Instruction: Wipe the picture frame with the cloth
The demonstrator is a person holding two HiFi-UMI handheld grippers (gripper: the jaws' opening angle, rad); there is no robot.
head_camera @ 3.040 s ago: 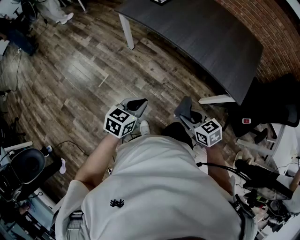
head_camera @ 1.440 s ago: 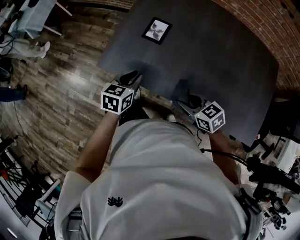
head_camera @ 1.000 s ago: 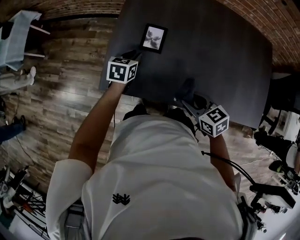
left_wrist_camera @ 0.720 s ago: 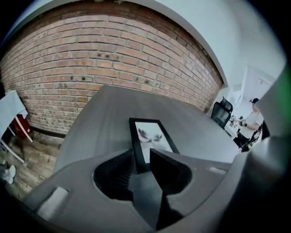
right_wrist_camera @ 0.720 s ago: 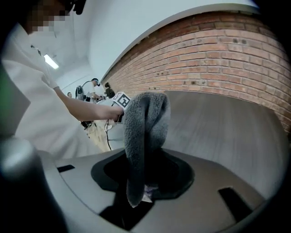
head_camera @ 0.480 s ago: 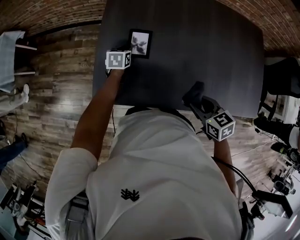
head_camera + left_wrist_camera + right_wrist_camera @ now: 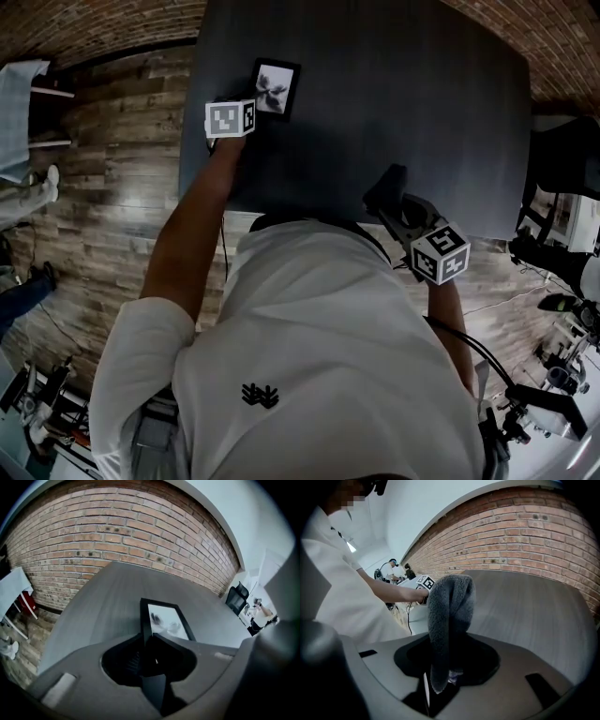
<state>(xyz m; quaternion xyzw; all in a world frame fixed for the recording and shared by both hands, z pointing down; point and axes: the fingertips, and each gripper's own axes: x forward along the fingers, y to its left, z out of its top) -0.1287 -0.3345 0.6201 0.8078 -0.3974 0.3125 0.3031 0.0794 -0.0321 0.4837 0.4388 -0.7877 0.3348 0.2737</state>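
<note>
Head view: a person stands at a dark counter (image 7: 412, 84) with one tool on the cloth and the other on the picture frame.
Nearest the body, over the counter's near edge, the right tool (image 7: 392, 192) is clenched on a grey cloth (image 7: 449, 611) that sticks out past its jaws. Farther out, near the counter's left edge, the left tool (image 7: 149, 641) pinches the near border of the black picture frame (image 7: 168, 619), which shows a pale print. Frame and cloth are well apart. Beyond the counter rises a brick wall (image 7: 117, 531).
</note>
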